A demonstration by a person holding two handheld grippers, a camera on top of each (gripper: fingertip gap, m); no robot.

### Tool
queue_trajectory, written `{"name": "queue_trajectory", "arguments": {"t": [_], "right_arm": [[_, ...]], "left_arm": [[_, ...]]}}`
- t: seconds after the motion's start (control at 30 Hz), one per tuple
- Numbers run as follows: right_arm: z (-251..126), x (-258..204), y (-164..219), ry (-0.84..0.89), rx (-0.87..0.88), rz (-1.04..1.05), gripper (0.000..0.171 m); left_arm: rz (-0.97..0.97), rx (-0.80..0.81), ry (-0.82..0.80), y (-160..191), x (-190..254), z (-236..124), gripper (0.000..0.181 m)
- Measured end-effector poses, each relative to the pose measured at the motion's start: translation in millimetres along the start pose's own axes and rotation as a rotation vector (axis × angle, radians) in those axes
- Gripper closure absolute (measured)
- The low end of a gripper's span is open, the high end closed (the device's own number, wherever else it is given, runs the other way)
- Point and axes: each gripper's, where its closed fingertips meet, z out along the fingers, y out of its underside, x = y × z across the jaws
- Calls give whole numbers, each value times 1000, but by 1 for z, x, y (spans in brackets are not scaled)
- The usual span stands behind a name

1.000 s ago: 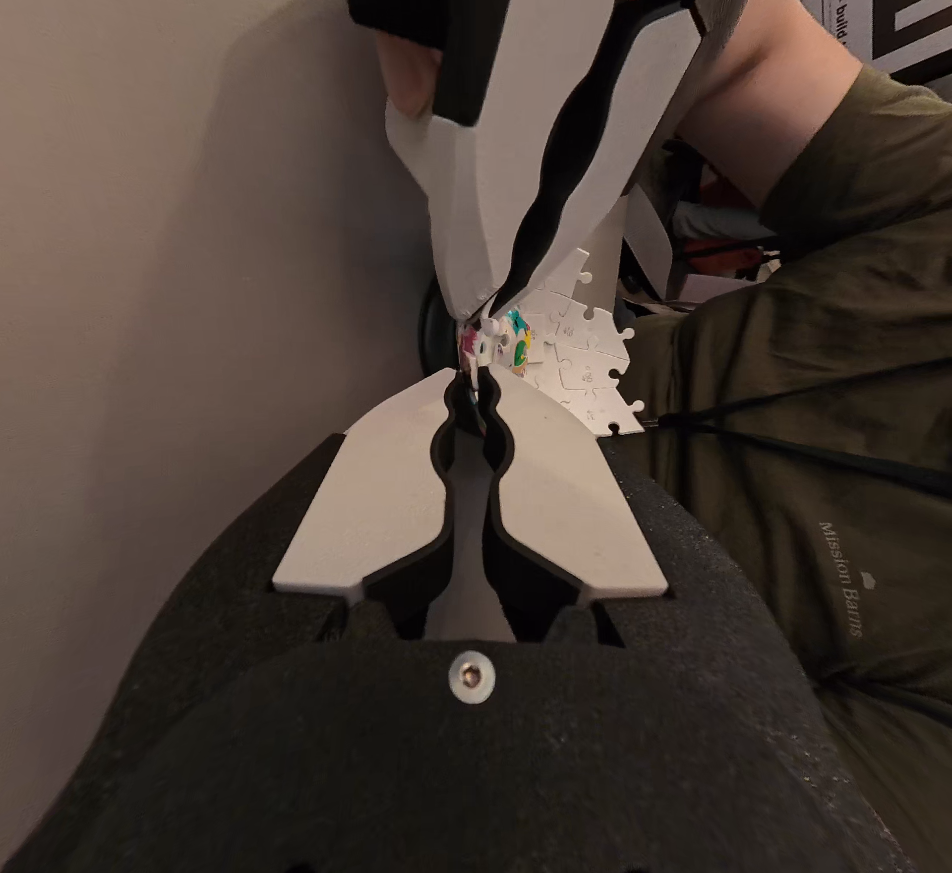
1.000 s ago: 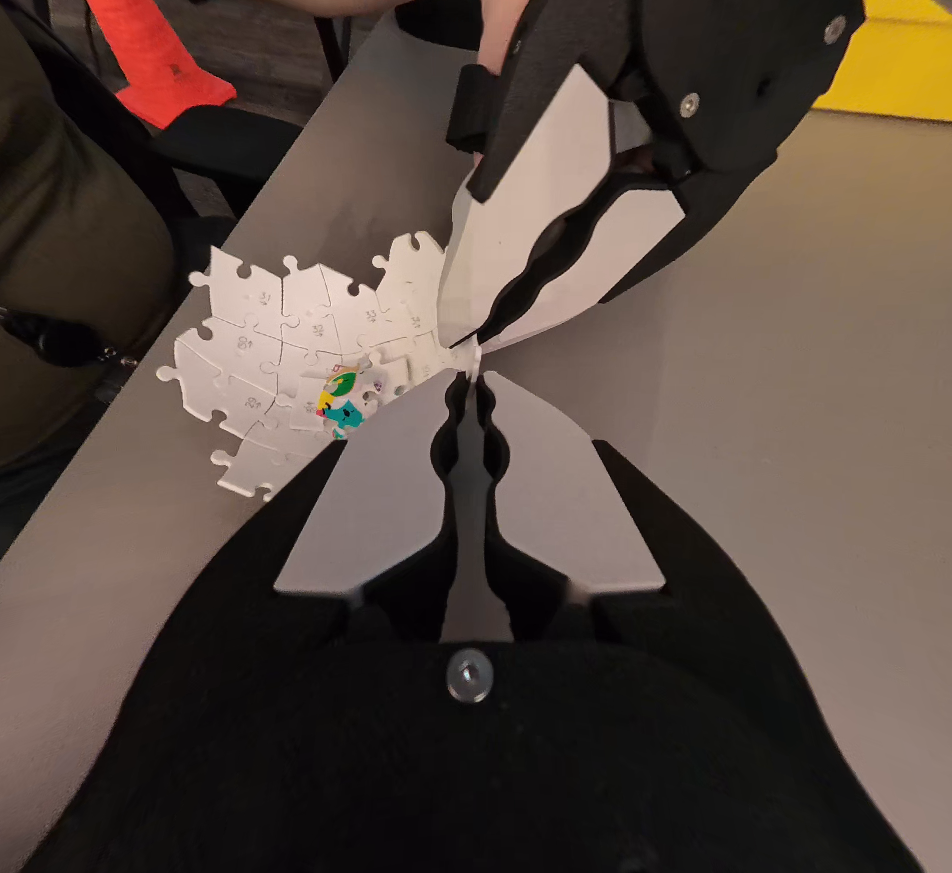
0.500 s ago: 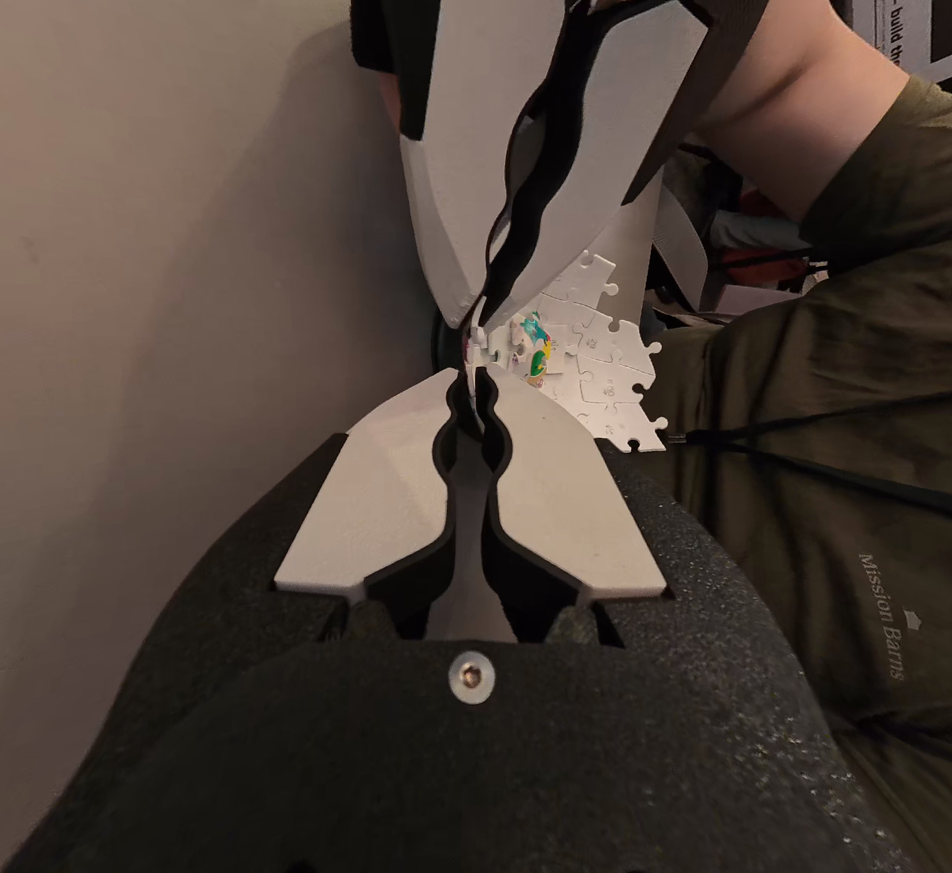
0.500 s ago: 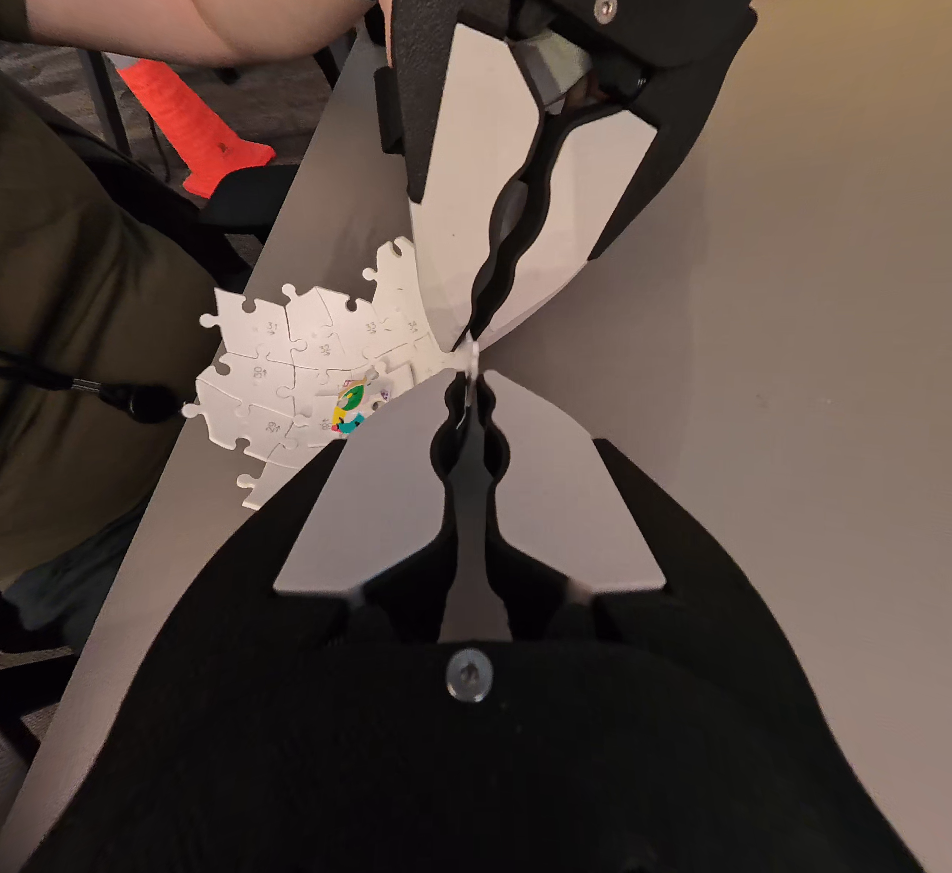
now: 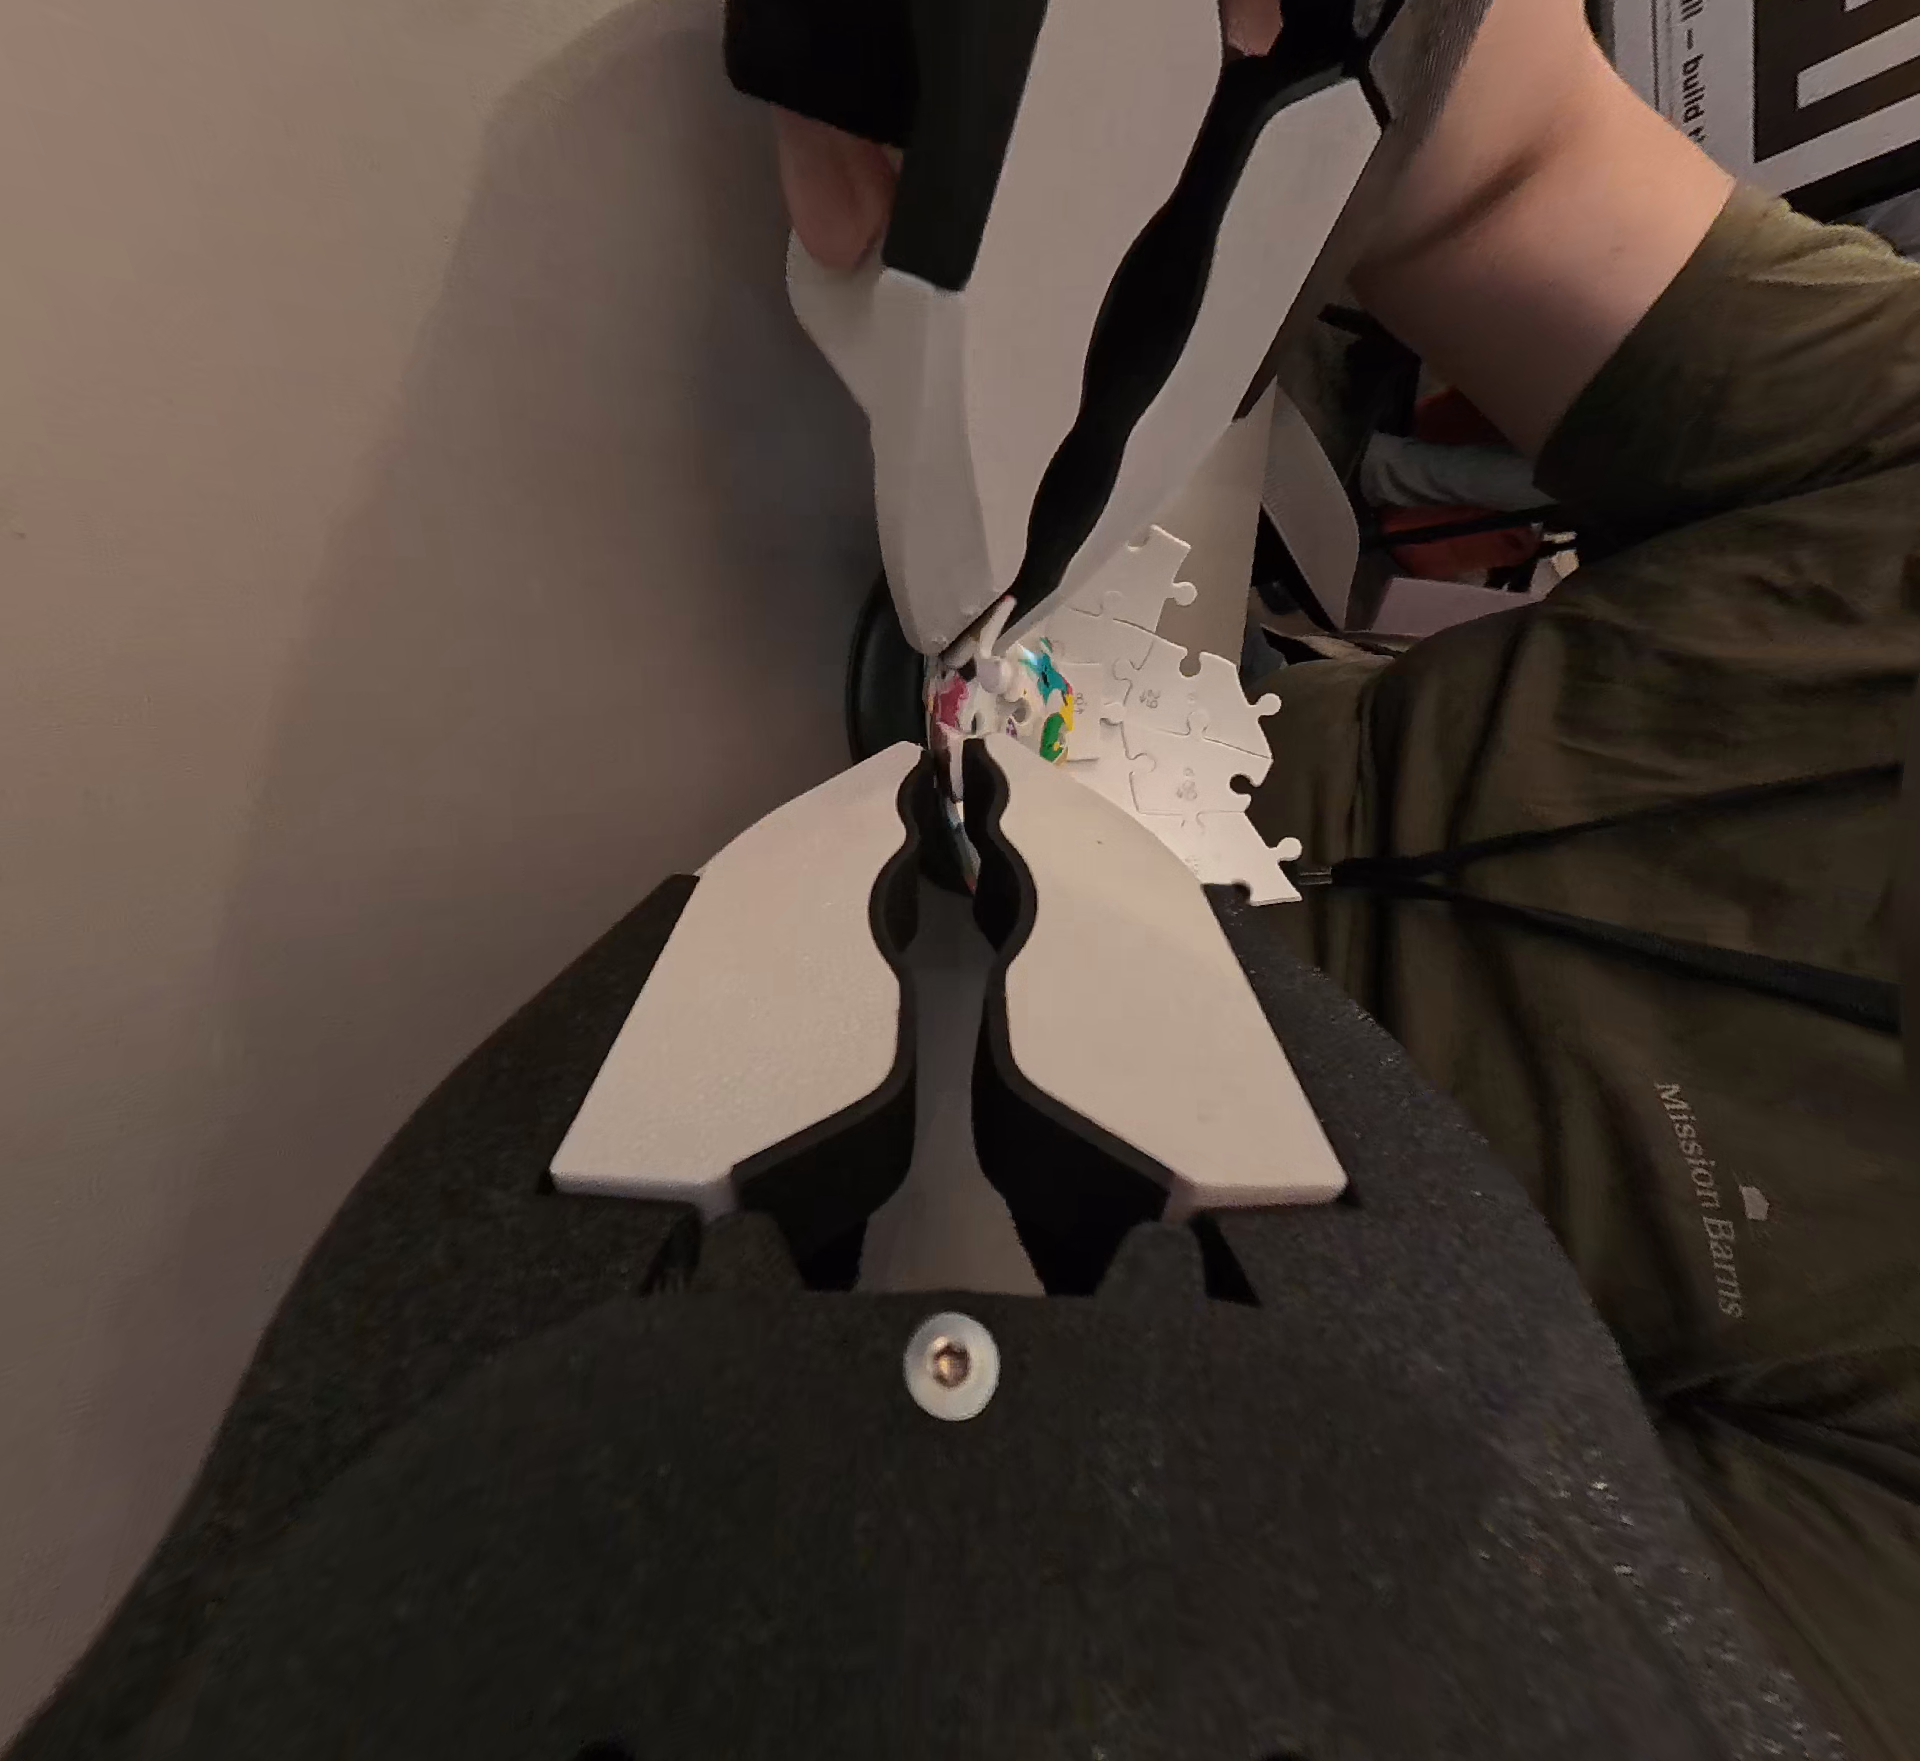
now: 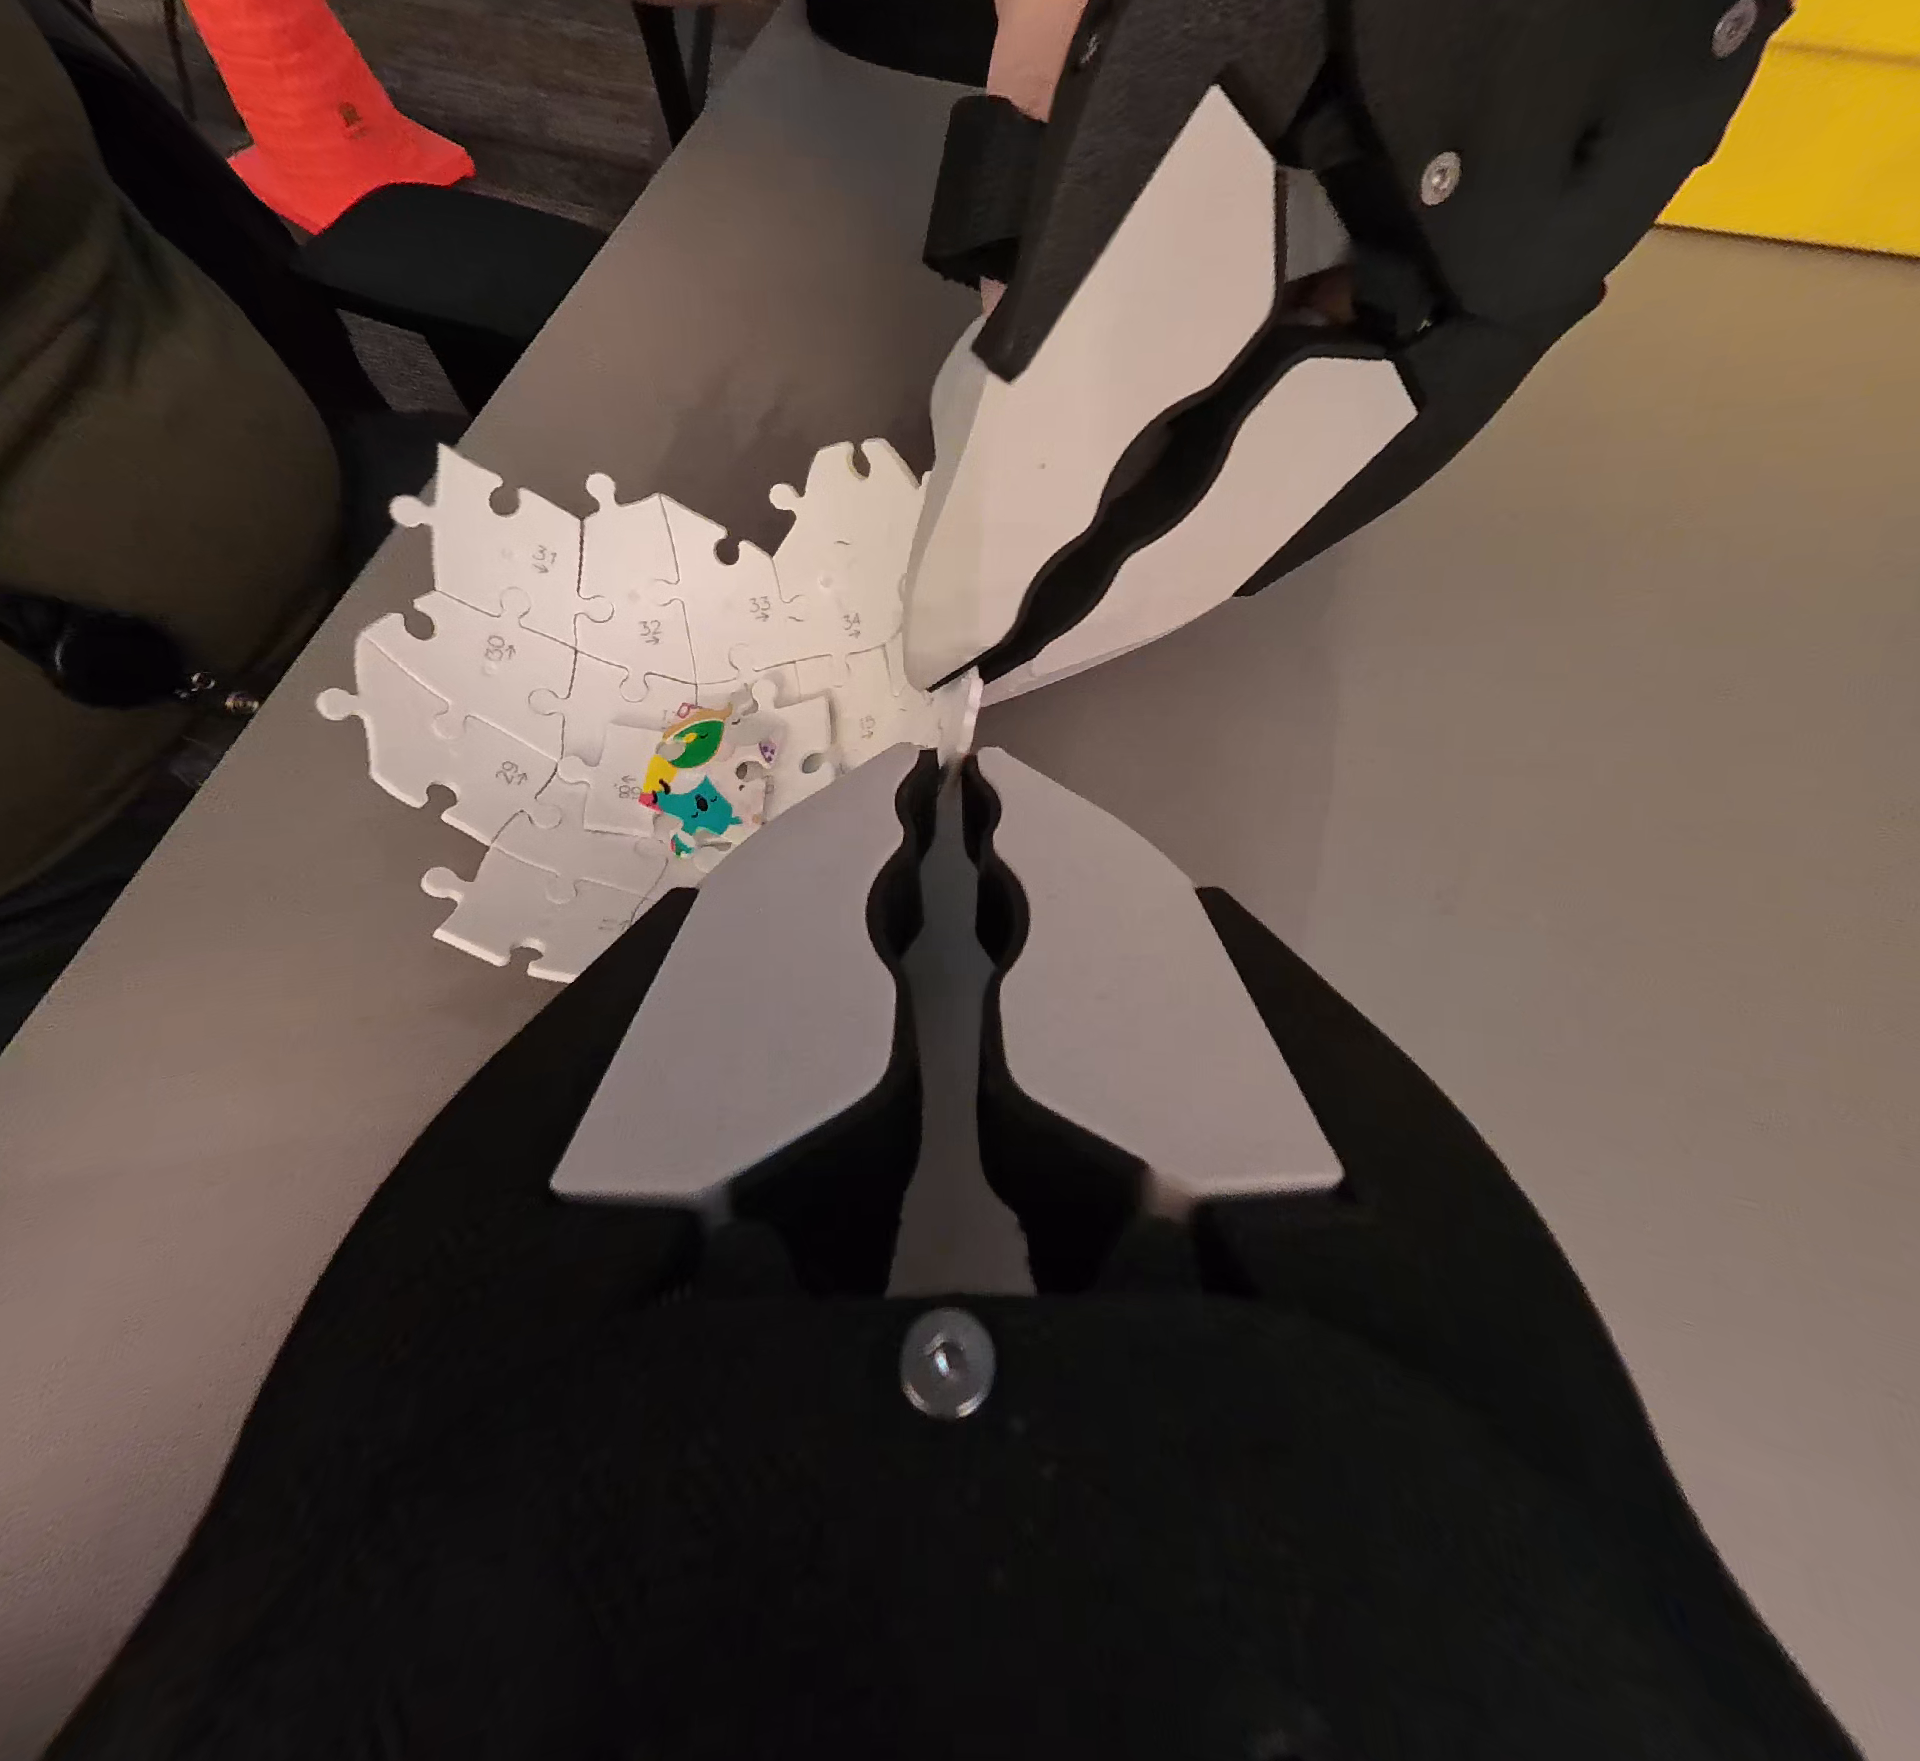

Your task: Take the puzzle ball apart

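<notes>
Left gripper (image 5: 948, 755) is clamped on the rim of the puzzle ball (image 5: 1164, 735); right gripper (image 6: 948, 755) is pinched on the same rim, tip to tip with it. In the right wrist view the left gripper (image 6: 961, 677) comes in from the far right, tips just touching the white edge tab.

Ball is only a partial shell now: a curved bowl of interlocked white pieces (image 6: 582, 672), inner faces up, small marks printed on each. One loose-looking piece with colourful print (image 6: 696, 776) sits inside near the grasp. Shell's outer rim is jagged with tabs and notches.

Shell hangs left of both grippers, over the left edge of the grey bench (image 6: 1455, 880). Cannot tell whether its underside touches the bench.

Bench is bare to the right and far right, so plenty of room that way. Left is tight: bench edge, then a person's olive jacket (image 6: 125, 464) close beside the shell. Orange cone (image 6: 270, 49) on the floor at far left. In the left wrist view a plain wall (image 5: 312, 568) fills the left side.
</notes>
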Motion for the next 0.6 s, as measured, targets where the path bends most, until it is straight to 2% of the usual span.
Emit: {"name": "queue_trajectory", "arguments": {"t": [0.2,0.27,0.33,0.43,0.53,0.6], "right_arm": [[2,4,-3,-43,33,184,167],[6,3,-3,-34,26,171,157],[8,3,-2,-22,-7,145,165],[6,3,-4,-21,15,133,166],[4,3,-10,-51,65,214,161],[6,5,-6,-44,38,238,168]], "left_arm": [[42,22,-50,1,-1,-5,176],[62,4,-82,3,-2,-5,177],[64,-19,-84,5,-1,-3,177],[81,-3,-81,3,0,-5,176],[96,-2,-101,2,0,-5,177],[96,-16,-116,2,-1,-5,177]]}}
